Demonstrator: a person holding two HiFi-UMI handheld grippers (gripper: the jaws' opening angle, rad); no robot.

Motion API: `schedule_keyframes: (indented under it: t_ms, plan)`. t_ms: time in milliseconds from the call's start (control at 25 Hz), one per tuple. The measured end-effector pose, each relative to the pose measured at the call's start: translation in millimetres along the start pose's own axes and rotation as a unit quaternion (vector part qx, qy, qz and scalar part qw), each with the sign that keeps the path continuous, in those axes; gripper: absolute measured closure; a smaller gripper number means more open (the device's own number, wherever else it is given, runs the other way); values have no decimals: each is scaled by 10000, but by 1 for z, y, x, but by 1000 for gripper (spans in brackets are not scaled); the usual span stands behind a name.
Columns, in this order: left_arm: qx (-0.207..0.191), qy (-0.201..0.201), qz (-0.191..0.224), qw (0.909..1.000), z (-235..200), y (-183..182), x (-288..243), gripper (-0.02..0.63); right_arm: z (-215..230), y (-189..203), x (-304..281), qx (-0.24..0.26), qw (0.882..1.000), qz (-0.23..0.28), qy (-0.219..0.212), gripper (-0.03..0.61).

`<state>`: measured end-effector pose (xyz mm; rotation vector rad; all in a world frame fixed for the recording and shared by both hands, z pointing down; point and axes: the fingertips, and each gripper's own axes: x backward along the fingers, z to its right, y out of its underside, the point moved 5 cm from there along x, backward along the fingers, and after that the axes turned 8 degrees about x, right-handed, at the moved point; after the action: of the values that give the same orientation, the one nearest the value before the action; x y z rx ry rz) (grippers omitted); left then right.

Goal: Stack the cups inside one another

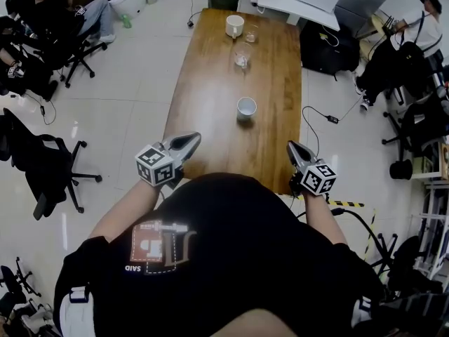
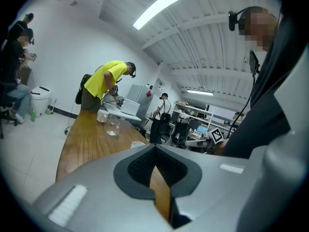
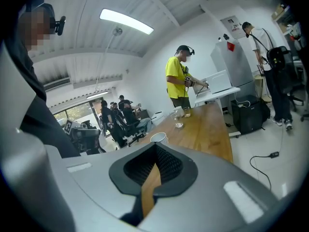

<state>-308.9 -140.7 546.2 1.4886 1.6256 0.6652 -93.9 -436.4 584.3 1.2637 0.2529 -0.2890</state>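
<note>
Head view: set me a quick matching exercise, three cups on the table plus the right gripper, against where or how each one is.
Things:
1. white mug
2. lone clear glass
3. white cup
4. right gripper

Places or states:
A. shut and empty, at the near right edge of the table
B. the cup closest to the person
C. far end of the table
D. between the two white ones

Pairs: 1-C, 2-D, 3-B, 4-A
</note>
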Motion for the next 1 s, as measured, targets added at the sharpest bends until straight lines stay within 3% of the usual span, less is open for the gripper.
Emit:
schedule_keyframes:
  t_ms: [200,1000]
  plan:
    - [28,-49,50,10000,-3,1,4,612,-10,-4,-8,398,9988,-227,-178,566]
    - [47,-65,124,9999,-5,-1,6,612,-13,7,-11,507,9975,-427,-249,566]
